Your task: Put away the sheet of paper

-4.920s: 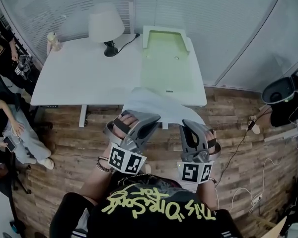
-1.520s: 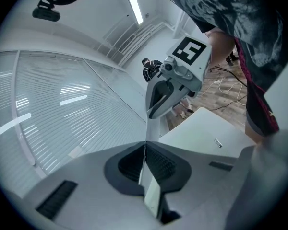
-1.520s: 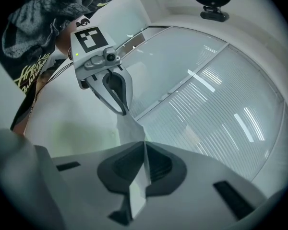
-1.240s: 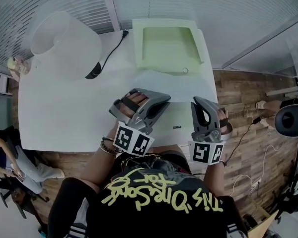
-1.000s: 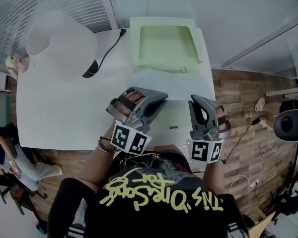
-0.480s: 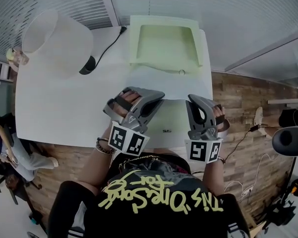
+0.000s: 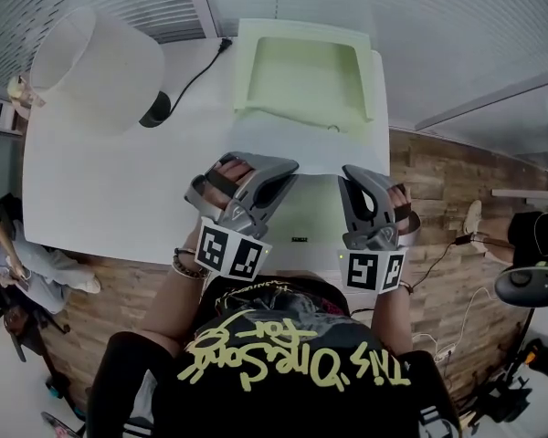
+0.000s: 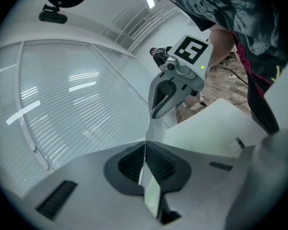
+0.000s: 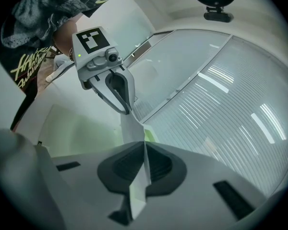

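The left hand-held gripper (image 8: pixel 145 164) is closed on the near edge of the sheet (image 7: pixel 310 144), which stands thin between its pads. The right hand-held gripper (image 9: pixel 145 164) is clamped on the same edge further to the right. Held between them, the sheet stretches away from the person, and its far edge lies at the near rim of the tray (image 7: pixel 301 67). From the head view I cannot tell whether it touches the rim.

The tray is pale green and sits at the far right corner of the white surface (image 7: pixel 100 190), its back against the wall (image 7: pixel 393 26) with blinds. Its right side runs close along the surface's right edge. Its raised rim encloses a bare green floor. A flat green flap (image 7: pixel 312 215) runs from under the sheet toward the person, and a small dark clasp (image 7: pixel 300 240) sits near the surface's near edge.

Left of the sheet the surface spreads wide and white as far as the lamp (image 7: pixel 96 71) in the far left corner. The lamp's cable (image 7: pixel 196 69) runs toward the tray's far left corner. Wooden floor (image 7: pixel 447 190) borders the surface on the right and along the near edge.
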A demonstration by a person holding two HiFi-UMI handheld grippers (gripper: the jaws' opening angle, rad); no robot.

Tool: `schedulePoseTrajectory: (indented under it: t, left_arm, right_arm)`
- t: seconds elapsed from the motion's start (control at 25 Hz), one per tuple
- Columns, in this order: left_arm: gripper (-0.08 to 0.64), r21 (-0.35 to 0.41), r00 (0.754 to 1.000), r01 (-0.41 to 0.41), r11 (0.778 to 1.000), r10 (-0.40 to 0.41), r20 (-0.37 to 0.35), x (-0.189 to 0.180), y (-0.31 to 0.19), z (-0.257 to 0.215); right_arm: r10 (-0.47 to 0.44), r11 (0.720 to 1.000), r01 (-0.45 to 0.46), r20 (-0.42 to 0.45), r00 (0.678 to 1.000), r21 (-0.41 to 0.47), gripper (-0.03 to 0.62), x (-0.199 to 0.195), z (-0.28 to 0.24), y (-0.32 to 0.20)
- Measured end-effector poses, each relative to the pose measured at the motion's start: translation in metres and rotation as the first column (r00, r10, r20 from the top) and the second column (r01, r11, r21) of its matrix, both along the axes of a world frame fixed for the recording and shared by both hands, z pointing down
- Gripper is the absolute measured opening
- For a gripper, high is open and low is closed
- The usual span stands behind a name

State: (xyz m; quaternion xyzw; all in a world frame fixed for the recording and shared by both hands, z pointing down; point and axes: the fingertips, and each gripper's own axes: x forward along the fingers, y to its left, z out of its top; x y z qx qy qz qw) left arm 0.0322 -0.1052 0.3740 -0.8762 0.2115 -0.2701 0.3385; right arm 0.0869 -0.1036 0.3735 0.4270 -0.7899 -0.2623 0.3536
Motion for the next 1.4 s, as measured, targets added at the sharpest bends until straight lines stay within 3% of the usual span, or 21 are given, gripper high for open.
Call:
schedulePoseTrajectory:
  t: [0.8,1.4]
  left_arm:
    - [0.008,-0.015,0.998,0.061,0.998,-0.061,0.022,0.004,-0.020,0.013]
    - [0.008,-0.074,0.993,0.107,0.991,-0.102,0.063,0.011,-0.016,0.039]
  right_arm:
    - [-0.055,0.998,0.054,-0.019,0.998,-0.030,0.008,0.005,0.019,-0.018]
    - [-0.114,0.989,0.112,-0.019,0.993,-0.101,0.008,0.011,0.050,-0.013]
